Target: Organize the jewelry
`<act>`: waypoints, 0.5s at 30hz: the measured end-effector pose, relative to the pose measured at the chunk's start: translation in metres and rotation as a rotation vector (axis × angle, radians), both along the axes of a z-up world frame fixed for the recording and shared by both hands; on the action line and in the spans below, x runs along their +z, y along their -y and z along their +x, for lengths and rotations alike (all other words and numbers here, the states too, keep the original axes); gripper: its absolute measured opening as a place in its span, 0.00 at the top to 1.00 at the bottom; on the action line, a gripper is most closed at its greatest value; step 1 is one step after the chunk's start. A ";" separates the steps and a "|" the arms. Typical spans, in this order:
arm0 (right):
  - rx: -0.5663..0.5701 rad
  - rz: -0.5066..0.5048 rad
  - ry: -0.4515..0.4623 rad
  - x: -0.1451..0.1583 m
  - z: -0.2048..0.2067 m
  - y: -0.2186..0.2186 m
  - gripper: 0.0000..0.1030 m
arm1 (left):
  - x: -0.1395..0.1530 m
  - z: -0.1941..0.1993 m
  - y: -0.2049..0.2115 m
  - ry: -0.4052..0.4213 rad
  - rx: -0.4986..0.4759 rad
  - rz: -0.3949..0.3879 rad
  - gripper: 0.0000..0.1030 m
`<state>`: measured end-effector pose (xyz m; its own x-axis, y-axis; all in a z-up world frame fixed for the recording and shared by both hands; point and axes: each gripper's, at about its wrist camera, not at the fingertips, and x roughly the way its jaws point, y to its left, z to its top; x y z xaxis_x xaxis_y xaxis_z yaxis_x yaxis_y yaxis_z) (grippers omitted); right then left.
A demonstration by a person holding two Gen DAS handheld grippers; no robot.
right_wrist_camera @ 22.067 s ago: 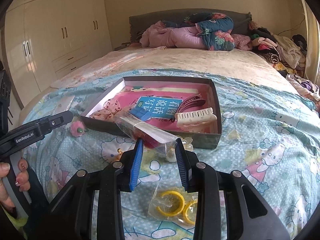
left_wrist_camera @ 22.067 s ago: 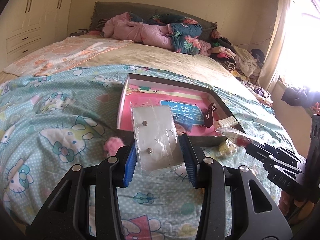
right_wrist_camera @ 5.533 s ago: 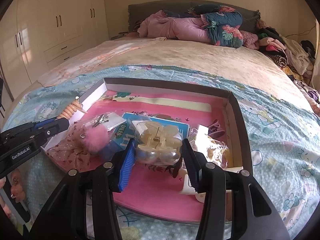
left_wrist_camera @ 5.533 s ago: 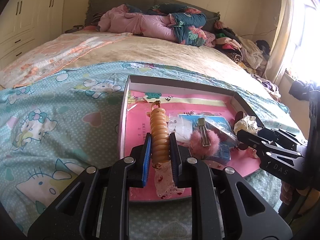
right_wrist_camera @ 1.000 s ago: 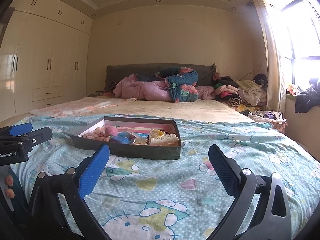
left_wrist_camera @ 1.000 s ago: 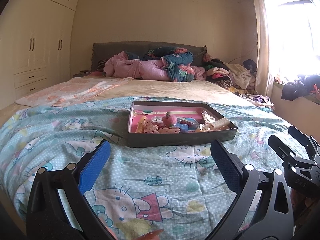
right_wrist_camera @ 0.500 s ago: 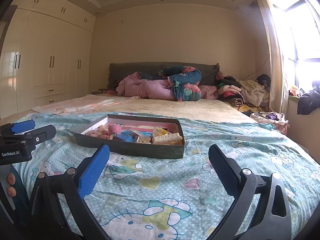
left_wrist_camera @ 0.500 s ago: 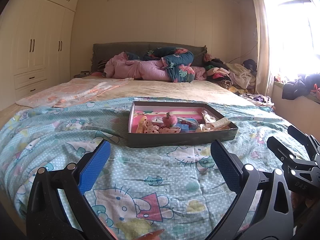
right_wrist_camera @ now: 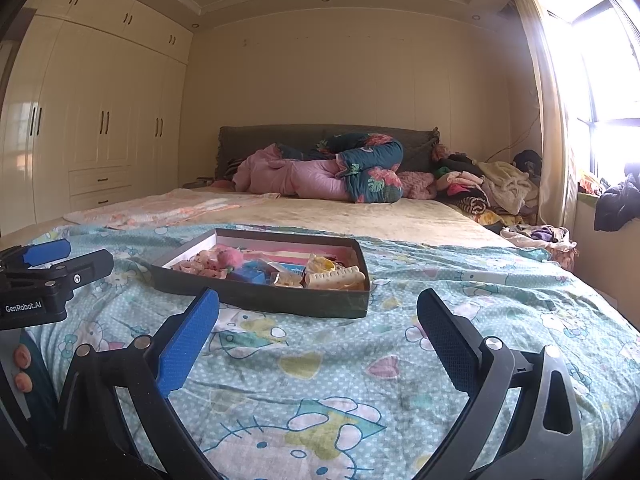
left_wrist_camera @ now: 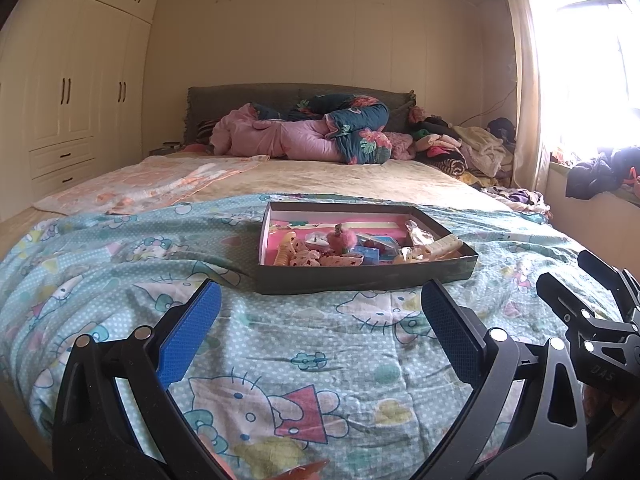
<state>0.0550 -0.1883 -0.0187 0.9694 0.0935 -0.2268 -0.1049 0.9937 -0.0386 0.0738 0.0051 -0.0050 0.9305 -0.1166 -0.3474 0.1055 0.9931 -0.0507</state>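
Both the left gripper [left_wrist_camera: 320,328] and the right gripper [right_wrist_camera: 318,326] are held spread wide and empty, drawn back from the box [left_wrist_camera: 360,278], suggesting the sorting is done. The hair clips [left_wrist_camera: 316,254] are gathered inside it on the quilt [left_wrist_camera: 280,344]; nothing is seen blocking the way.

The small items heaped in the box [left_wrist_camera: 366,278] perhaps overlap, too small to be told apart; its near wall hides their bases.

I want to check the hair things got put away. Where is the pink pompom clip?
In the left wrist view, the pink pompom clip lies inside the box on the blanket.
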 end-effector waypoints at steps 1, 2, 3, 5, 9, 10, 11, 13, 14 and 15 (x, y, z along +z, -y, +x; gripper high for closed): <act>0.000 0.000 0.000 0.000 0.000 0.000 0.06 | 0.000 0.000 0.000 -0.001 0.000 0.000 0.11; 0.000 0.000 0.001 0.000 0.000 0.000 0.06 | 0.000 0.000 0.001 -0.001 0.000 0.000 0.11; 0.000 -0.001 0.001 0.000 0.000 0.000 0.06 | 0.000 0.000 0.000 -0.002 0.001 0.001 0.11; -0.001 -0.001 0.001 0.000 0.000 0.000 0.06 | 0.000 0.000 0.000 0.000 0.000 0.000 0.11; 0.000 -0.001 0.001 0.000 0.000 0.000 0.06 | 0.000 0.000 0.000 0.000 -0.001 -0.001 0.11; 0.001 0.000 0.001 0.000 0.000 0.000 0.06 | 0.000 0.000 0.000 0.000 0.001 0.000 0.11; 0.001 0.000 0.001 0.000 0.001 -0.001 0.06 | 0.000 0.000 0.000 0.000 0.000 0.000 0.11; 0.000 -0.001 0.000 0.000 0.001 -0.001 0.06 | 0.000 0.000 0.000 0.002 0.000 0.000 0.11; 0.000 -0.001 0.001 0.000 0.000 -0.001 0.06 | 0.000 -0.001 -0.001 0.003 0.000 -0.001 0.11; 0.000 -0.001 0.001 0.000 0.001 -0.001 0.06 | 0.000 -0.001 -0.002 0.003 0.000 -0.001 0.11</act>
